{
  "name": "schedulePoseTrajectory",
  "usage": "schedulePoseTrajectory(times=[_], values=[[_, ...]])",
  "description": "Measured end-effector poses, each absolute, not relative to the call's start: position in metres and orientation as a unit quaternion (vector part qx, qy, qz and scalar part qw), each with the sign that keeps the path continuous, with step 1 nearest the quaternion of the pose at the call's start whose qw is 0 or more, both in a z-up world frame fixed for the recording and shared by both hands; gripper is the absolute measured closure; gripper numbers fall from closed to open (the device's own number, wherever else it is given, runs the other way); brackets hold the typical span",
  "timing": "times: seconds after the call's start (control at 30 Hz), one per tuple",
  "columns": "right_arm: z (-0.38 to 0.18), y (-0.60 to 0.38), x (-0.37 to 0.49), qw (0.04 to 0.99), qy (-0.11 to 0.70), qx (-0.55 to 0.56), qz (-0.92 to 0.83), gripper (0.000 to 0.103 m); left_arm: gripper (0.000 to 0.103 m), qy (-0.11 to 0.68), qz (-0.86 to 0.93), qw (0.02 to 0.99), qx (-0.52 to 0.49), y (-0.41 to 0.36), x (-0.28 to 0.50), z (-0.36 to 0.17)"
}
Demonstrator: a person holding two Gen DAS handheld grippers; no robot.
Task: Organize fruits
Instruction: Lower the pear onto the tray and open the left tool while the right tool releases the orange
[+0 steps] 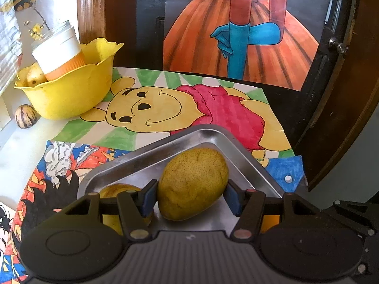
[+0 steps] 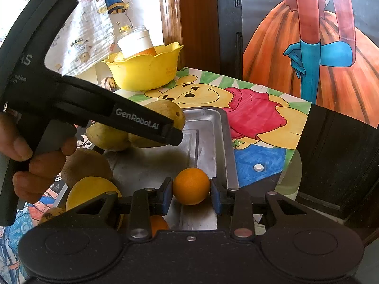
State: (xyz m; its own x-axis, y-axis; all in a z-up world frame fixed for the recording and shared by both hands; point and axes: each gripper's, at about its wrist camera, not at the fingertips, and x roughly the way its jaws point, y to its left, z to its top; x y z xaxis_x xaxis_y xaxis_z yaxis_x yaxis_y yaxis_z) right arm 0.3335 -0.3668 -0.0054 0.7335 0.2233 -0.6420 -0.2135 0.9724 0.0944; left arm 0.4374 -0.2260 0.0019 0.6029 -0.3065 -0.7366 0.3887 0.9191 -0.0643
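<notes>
Black gripper housing fills the bottom of both wrist views. On the left wrist view, the left gripper (image 1: 191, 196) has its blue pads clamped on a speckled yellow-green pear (image 1: 193, 184), held over the metal tray (image 1: 208, 135); a second pear (image 1: 118, 190) sits in the tray behind the left finger, mostly hidden. Only the right wrist view shows the left tool from the side, with the person's hand (image 2: 35, 163) wrapped round its handle, and there the held pear (image 2: 165, 116) is partly covered by the tool's arm.

That view also shows the right gripper (image 2: 191, 195) clamped on a small orange (image 2: 191, 185) over the tray's (image 2: 222, 142) right side. Several more fruits lie at the left: a pear (image 2: 107, 137), a brownish fruit (image 2: 86, 166), a yellow one (image 2: 91, 190), and an orange (image 2: 158, 224) cut off by the gripper body.

At the far left of the counter (image 1: 21, 156) stands a yellow bowl (image 1: 71, 94) holding a tilted white-and-orange cup (image 1: 62, 54) and a fruit that is hard to identify. A striped round thing (image 1: 25, 116) lies just beside the bowl.
</notes>
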Motion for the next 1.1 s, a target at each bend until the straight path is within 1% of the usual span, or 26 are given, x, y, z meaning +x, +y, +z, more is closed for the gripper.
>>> schedulePoseTrajectory(times=[0.53,0.9,1.1], values=[[-0.006,-0.367,0.334,0.931,0.346,0.010,0.114,0.067,0.039,0.404,-0.161,0.896,0.092,-0.245,0.437,-0.003],[-0.006,-0.367,0.333,0.932,0.345,0.014,0.112,0.066,0.038,0.415,-0.159,0.893,0.076,-0.242,0.441,0.000],[-0.008,-0.367,0.329,0.934,0.339,0.013,0.113,0.063,0.038,0.418,-0.161,0.892,0.065,-0.239,0.440,0.001]])
